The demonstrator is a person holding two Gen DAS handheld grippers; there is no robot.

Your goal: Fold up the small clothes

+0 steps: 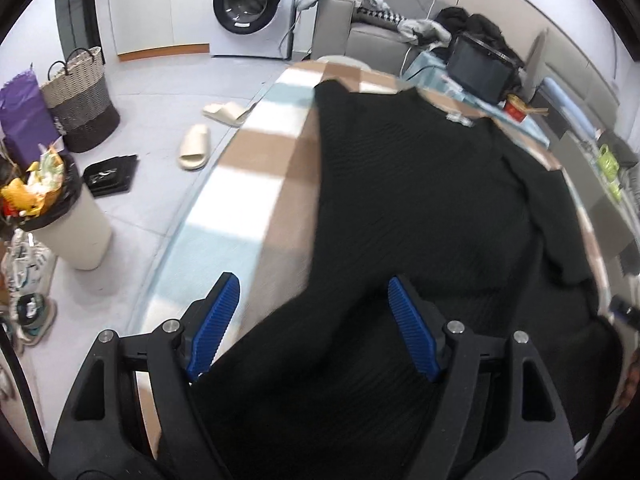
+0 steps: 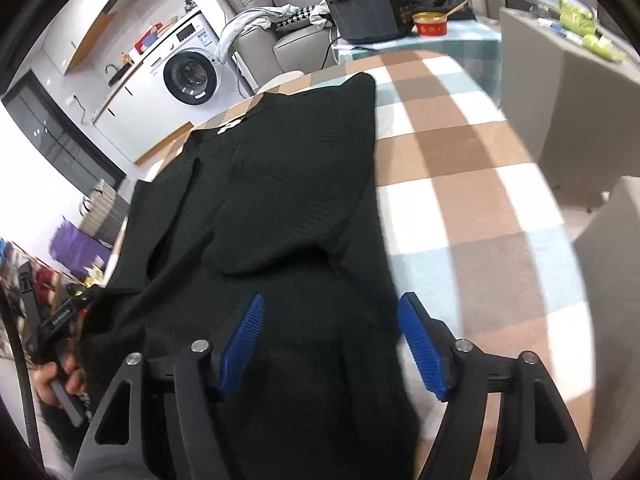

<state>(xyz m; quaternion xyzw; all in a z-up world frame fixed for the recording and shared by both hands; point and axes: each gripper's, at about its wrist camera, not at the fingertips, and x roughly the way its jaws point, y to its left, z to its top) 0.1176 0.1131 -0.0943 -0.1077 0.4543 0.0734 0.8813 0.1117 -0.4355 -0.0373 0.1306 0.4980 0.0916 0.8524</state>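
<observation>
A black knit garment (image 1: 420,200) lies spread on the checked surface (image 1: 256,168), its long axis running away from both cameras, with the neck label at the far end and the hem end nearest the person. The left hand-held gripper (image 1: 314,328) hangs over the near left part, jaws wide apart; dark fabric passes between the blue pads, but they do not appear to press on it. The right hand-held gripper (image 2: 332,340) stands over the near right edge of the same garment, also wide open, cloth under the gap and nothing pinched. Both sit at the hem end, about equally close (the left view is blurred, so exact contact is hard to judge). The coming move likely needs each to close on a near corner and carry it toward the collar.
</observation>
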